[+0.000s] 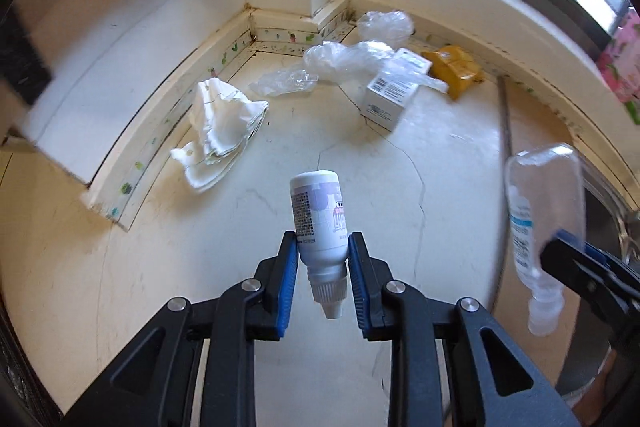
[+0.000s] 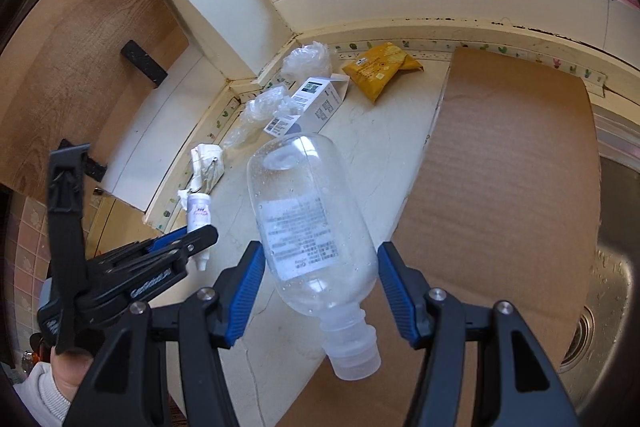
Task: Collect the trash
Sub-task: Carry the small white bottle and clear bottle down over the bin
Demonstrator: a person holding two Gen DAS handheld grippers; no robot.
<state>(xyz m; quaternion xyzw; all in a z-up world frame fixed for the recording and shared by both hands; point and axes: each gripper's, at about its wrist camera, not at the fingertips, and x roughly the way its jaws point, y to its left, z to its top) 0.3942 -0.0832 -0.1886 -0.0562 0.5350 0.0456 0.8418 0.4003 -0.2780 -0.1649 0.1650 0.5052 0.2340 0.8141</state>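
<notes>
My left gripper (image 1: 323, 247) is shut on a small white dropper bottle (image 1: 318, 219), its blue pads pressing on the bottle's lower body. The nozzle points back toward the camera, and the bottle hangs above the pale counter (image 1: 248, 227). My right gripper (image 2: 320, 267) is shut on a large clear plastic bottle (image 2: 308, 219), held off the counter with its cap end toward the camera. In the left wrist view the clear bottle (image 1: 544, 211) shows at the right edge. The right wrist view shows the left gripper (image 2: 200, 239) with the dropper bottle (image 2: 199, 215) at the lower left.
Left lying on the counter are a crumpled white tissue (image 1: 224, 123), clear plastic wrap (image 1: 340, 63), a white carton (image 1: 390, 95) and a yellow packet (image 1: 456, 69). A cardboard sheet (image 2: 512, 187) covers the counter's right part beside a steel sink (image 2: 616, 267). Walls and a window ledge close the back.
</notes>
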